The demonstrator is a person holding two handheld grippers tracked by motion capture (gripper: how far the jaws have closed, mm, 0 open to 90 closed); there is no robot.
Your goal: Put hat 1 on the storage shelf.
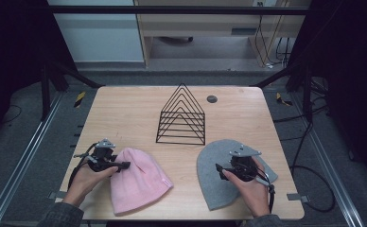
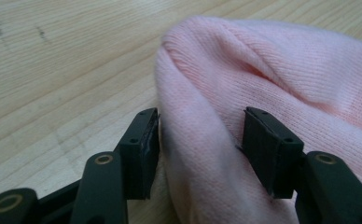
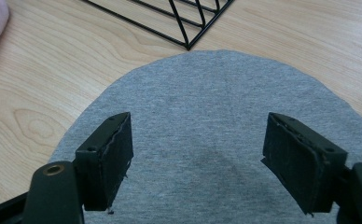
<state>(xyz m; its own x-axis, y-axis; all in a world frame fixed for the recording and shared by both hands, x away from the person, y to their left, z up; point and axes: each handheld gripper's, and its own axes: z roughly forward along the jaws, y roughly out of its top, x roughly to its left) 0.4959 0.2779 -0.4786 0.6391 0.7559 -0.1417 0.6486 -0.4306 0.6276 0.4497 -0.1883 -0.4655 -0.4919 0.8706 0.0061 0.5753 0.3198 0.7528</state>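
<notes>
The pink hat (image 1: pixel 139 180) lies flat near the front edge of the worktop (image 1: pixel 125 109), toward its left side. The left claw (image 1: pixel 123 165) is at the top end of this hat. In the left gripper view its jaws stand apart with a fold of the pink hat (image 2: pixel 263 93) between them. One jaw touches the knit, but the fold is not pinched yet.

The grey hat (image 1: pixel 214 175) lies flat near the front edge too, toward the right side. The right claw (image 1: pixel 218 169) hangs over it. In the right gripper view its jaws are wide open above the grey hat (image 3: pixel 207 121), and they hold nothing.

Farther back, in the middle of the worktop, stands a black wire rack (image 1: pixel 181 118). Nothing is on it.

So I think the job is just starting. Both hats are on the worktop, not lifted. The grabbing, the lifting and any move to the rack are all left to do.
</notes>
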